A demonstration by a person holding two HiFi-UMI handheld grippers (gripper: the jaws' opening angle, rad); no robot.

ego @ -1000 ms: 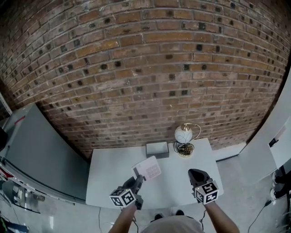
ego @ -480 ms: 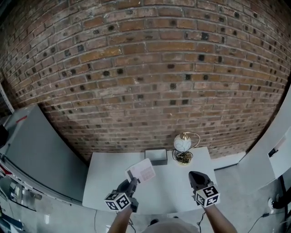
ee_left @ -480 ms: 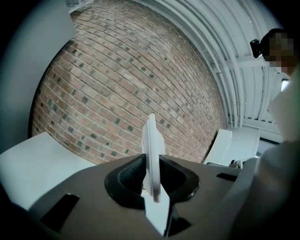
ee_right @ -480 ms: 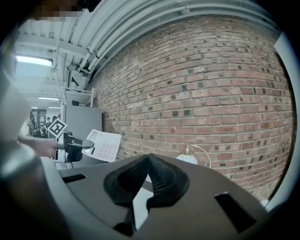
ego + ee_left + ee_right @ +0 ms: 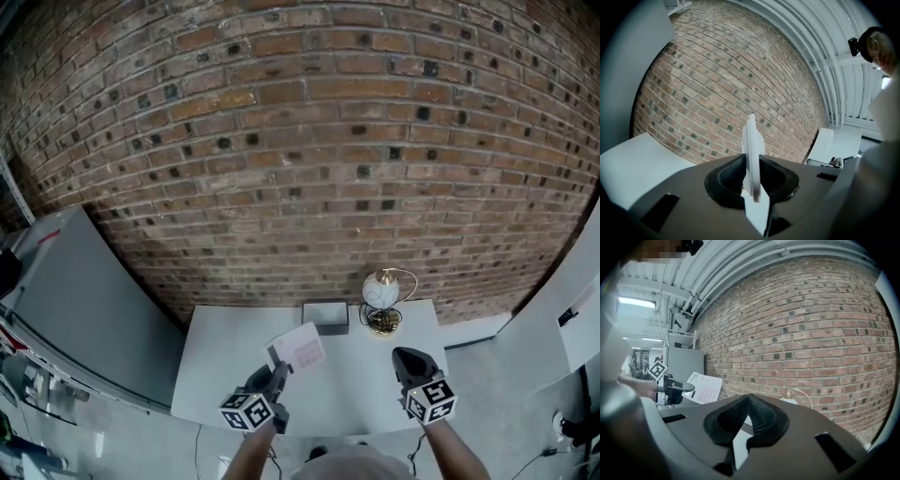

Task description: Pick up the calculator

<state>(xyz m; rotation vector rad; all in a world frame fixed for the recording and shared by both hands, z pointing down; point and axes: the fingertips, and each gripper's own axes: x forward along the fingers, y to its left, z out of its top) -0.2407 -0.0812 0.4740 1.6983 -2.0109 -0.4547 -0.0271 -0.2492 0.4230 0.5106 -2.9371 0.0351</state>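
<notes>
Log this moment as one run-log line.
left gripper: shut on calculator | calculator: held off table | right gripper: shut, empty | lamp, grey box: on table by wall

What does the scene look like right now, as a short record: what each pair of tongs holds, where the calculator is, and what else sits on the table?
left tongs: shut on the calculator, gripping it by its edge
calculator: lifted clear of the table
right tongs: shut, empty, above the table's right side
on table: grey box and globe lamp, at the back by the brick wall
task: calculator picked up
</notes>
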